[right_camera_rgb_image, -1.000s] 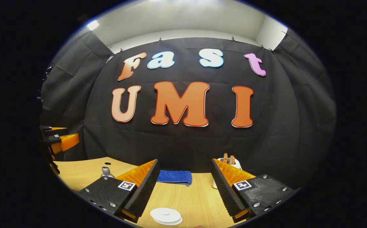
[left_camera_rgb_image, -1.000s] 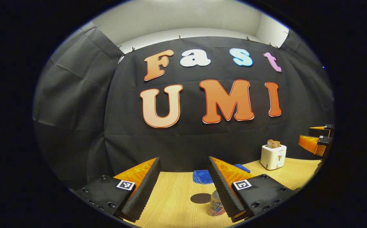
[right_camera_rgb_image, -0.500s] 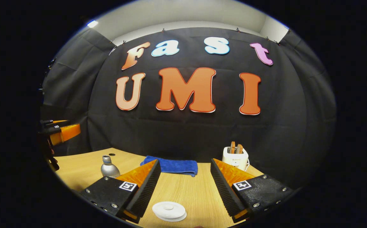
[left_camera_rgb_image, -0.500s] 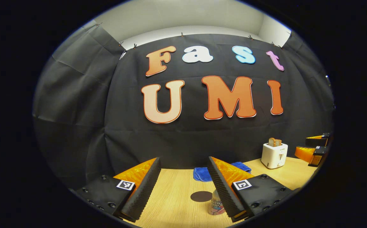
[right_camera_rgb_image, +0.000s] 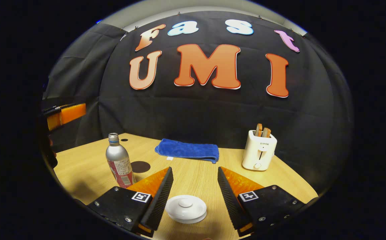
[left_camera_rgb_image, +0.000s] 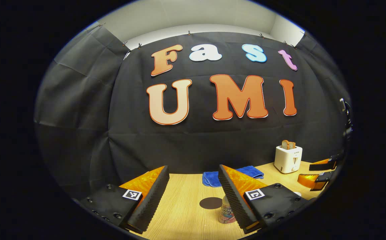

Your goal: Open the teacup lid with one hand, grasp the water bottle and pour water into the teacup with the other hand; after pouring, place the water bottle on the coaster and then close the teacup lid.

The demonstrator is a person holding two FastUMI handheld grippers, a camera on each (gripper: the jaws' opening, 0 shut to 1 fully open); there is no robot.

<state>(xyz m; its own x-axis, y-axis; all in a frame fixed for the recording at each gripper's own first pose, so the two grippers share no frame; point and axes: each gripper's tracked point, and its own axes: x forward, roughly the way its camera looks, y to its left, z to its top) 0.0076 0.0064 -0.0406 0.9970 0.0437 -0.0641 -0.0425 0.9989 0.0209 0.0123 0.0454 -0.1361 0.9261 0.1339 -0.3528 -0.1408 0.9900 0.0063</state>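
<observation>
water bottle (left_camera_rgb_image: 226, 213) top hidden (by claw finger)

I see the white teacup lid (right_camera_rgb_image: 186, 209) between my spread fingers (right_camera_rgb_image: 161, 196), the water bottle (right_camera_rgb_image: 118, 161) beyond my left finger.

One bottle (right_camera_rgb_image: 119, 161), one toaster (right_camera_rgb_image: 259, 150), one cloth (right_camera_rgb_image: 188, 150).

In the right gripper view, the round white teacup lid (right_camera_rgb_image: 186, 208) lies on the pale wooden table (right_camera_rgb_image: 193, 173), between the 2 spread fingers of the right gripper (right_camera_rgb_image: 193, 193). To its left stands the upright silver metal water bottle (right_camera_rgb_image: 119, 161), with the flat dark round coaster (right_camera_rgb_image: 140, 166) just beside it on the right. Behind lies the folded blue cloth (right_camera_rgb_image: 188, 150), and right of that the white toaster (right_camera_rgb_image: 259, 150) holding 2 slices.
</observation>
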